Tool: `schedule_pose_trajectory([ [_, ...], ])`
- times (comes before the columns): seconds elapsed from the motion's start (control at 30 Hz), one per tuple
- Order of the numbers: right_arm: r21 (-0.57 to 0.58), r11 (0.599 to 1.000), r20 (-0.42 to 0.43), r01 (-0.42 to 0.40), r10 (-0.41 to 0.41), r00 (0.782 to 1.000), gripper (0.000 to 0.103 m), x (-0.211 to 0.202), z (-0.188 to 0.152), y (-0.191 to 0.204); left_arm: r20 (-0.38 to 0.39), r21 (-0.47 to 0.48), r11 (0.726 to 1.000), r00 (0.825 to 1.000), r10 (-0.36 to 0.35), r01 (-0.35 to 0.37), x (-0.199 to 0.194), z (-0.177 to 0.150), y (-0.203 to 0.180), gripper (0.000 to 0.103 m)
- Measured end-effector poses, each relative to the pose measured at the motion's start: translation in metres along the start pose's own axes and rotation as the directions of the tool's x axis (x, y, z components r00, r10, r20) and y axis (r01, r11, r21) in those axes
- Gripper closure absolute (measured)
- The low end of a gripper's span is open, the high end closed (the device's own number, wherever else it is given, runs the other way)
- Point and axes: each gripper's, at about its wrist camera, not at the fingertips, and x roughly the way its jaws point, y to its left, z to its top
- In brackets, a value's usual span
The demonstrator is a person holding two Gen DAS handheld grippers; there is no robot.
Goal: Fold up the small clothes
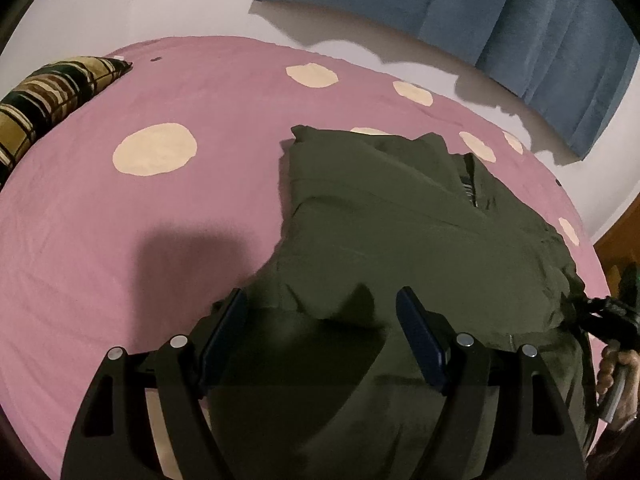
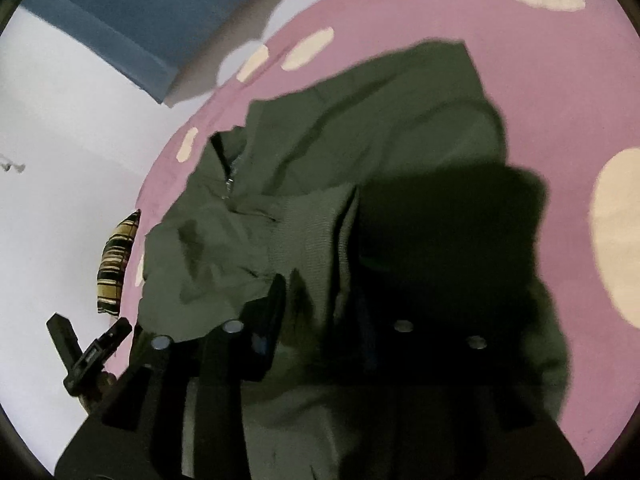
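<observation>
An olive green zip-up garment [image 1: 400, 216] lies crumpled on the pink sheet [image 1: 140, 220], zipper [image 1: 468, 188] near its far end. My left gripper [image 1: 322, 308] hovers open over the garment's near edge, and its blue pads touch no cloth. In the right wrist view the garment [image 2: 360, 128] spreads ahead, its ribbed hem [image 2: 308, 232] running toward my right gripper [image 2: 320, 296]. Those jaws stand partly apart with cloth lying between them, the right finger lost in dark shadow. The right gripper [image 1: 608, 312] and a hand also show at the left wrist view's right edge.
A striped yellow and black pillow [image 1: 52, 92] sits at the bed's far left. A blue curtain [image 1: 500, 12] hangs on the white wall behind. Wooden furniture [image 1: 620, 236] stands past the bed's right edge. The sheet carries several cream dots [image 1: 156, 150].
</observation>
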Motion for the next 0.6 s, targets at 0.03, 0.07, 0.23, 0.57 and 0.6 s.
schedule_pose_trajectory([
  [0.03,0.0,1.0,0.015,-0.014,0.014,1.0,0.057,-0.011,-0.002,-0.001,0.0,0.002,1.0,1.0,-0.004,0.004,-0.002,0.0,0.001,0.027],
  [0.07,0.0,1.0,0.026,-0.02,0.02,0.999,0.054,-0.019,-0.004,-0.001,0.0,0.004,1.0,1.0,-0.009,0.009,-0.004,-0.001,0.001,0.027],
  [0.23,-0.014,1.0,0.069,-0.007,0.008,0.998,0.043,-0.067,-0.022,-0.014,-0.016,0.039,0.998,0.999,-0.039,0.04,-0.019,-0.01,0.006,0.027],
  [0.57,0.032,0.999,0.015,0.016,-0.017,1.0,0.04,-0.127,-0.082,-0.065,-0.073,0.048,0.991,0.99,-0.118,0.122,-0.06,-0.06,0.045,0.025],
  [0.6,0.033,0.999,-0.001,0.01,-0.01,1.0,0.039,-0.131,-0.089,-0.068,-0.08,0.038,0.99,0.988,-0.133,0.136,-0.063,-0.063,0.049,0.025],
])
